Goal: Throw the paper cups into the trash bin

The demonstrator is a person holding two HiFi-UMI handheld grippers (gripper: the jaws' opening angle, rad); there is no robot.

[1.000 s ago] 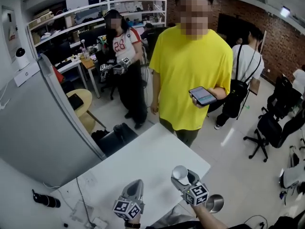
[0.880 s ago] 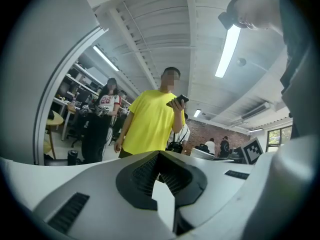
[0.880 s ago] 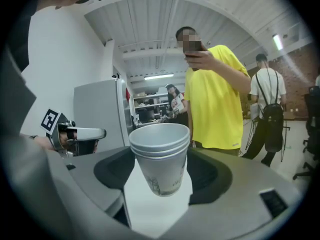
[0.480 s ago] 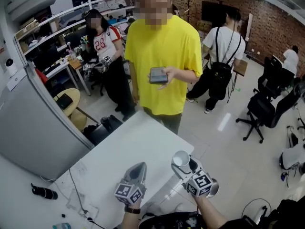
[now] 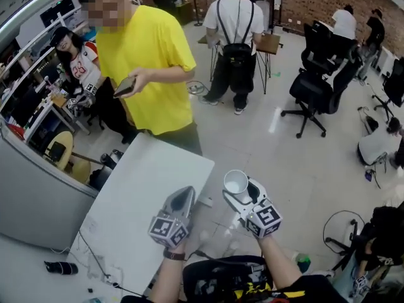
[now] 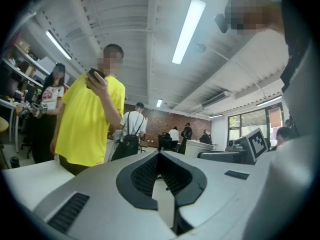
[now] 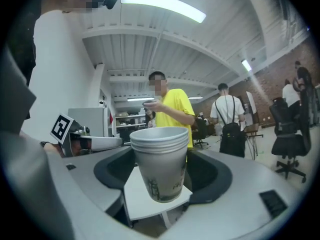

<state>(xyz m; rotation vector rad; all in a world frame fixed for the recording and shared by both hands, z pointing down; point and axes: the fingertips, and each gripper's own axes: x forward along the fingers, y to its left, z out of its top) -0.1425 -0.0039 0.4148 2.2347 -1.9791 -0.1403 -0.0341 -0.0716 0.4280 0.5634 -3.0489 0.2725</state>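
Holding stacked paper cups (image 5: 236, 183) upright in the right gripper (image 5: 243, 192), beside the white counter (image 5: 142, 193).
Its jaws clamp the cups' sides; the left gripper (image 5: 184, 196) is closed together, empty.

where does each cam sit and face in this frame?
Head view: on the head, facing steeply down at the white table and floor; shows both forearms, left gripper, right gripper holding paper cups.
Left gripper view: on that gripper, level along its shut, empty jaws toward the person in yellow.
Right gripper view: on that gripper, level along jaws clamped on the cups.
Shared: all three show the person in yellow; gripper views each catch the other gripper.
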